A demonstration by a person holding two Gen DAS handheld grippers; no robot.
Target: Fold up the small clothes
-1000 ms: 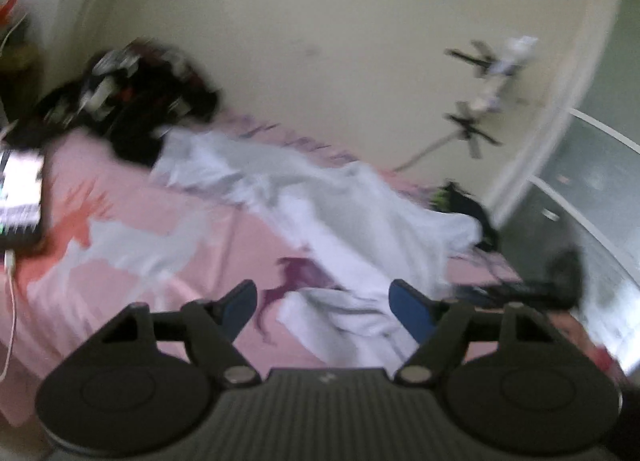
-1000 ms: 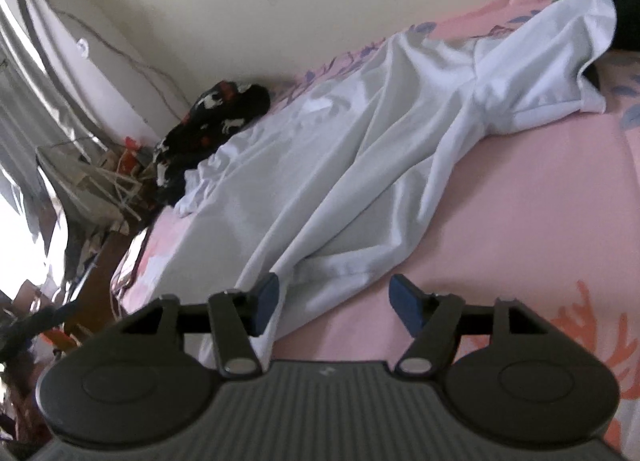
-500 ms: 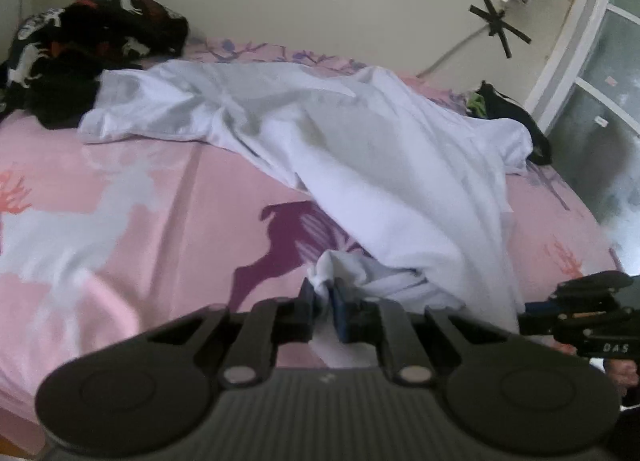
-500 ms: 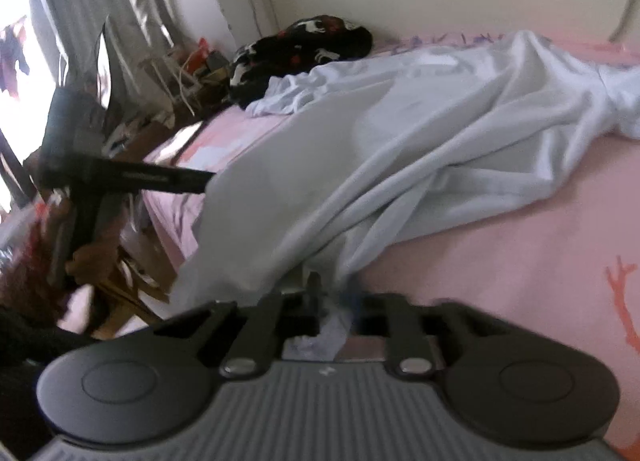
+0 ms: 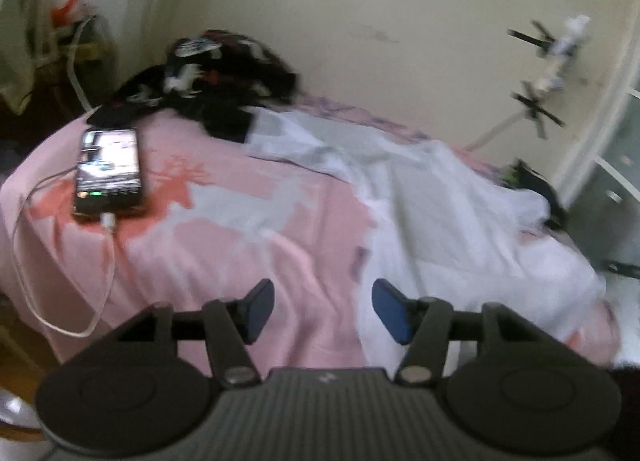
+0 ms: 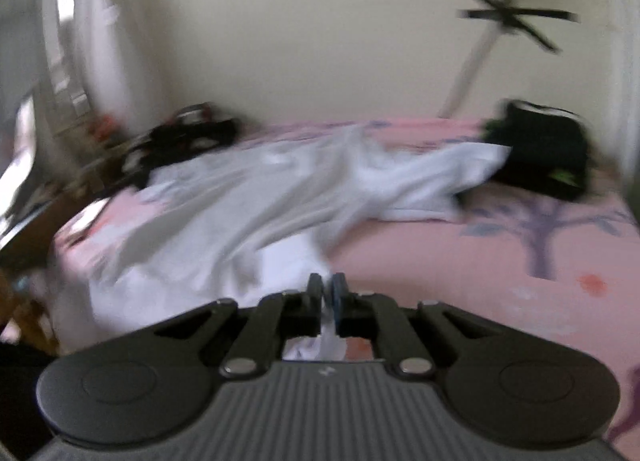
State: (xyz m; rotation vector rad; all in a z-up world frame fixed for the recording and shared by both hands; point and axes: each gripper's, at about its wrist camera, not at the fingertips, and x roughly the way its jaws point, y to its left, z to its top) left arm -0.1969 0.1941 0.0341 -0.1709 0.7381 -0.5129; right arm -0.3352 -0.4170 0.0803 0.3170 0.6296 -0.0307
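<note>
Left view, both frames motion-blurred. Far left of the left gripper (image 5: 323, 310): phone (image 5: 108, 171) lying screen-up on the pink bedsheet (image 5: 224, 249), white cable (image 5: 60, 261) plugged into its near end and looping off toward the bed edge. Ahead-left, against the wall: black patterned clothes pile (image 5: 216, 73). Left gripper itself: spread wide, blue pads (image 5: 390, 315) well apart, nothing between them, hovering over bare sheet. Ahead and to the right: white garment (image 5: 448, 221), crumpled, running from near the black pile down to the near right bed edge; its left border just beside the right pad, contact impossible to tell. Far right, past the garment: small dark item (image 5: 532, 185) by the wall corner, and black taped crosses (image 5: 536, 113) on the wall.

Right view. Far ahead-left of the right gripper (image 6: 327, 293): same black patterned clothes pile (image 6: 180, 141), blurred. White garment (image 6: 256, 213) spread ahead and left, draping off the near left bed edge. Right gripper: clamped tight on a pinch of the garment's near edge, white fabric showing between and below the fingers (image 6: 339, 293). Ahead-right: one end of the garment touching a black bag-like item (image 6: 544, 153). Right: bare pink bedsheet (image 6: 460, 261) with purple tree print (image 6: 544, 229).
</note>
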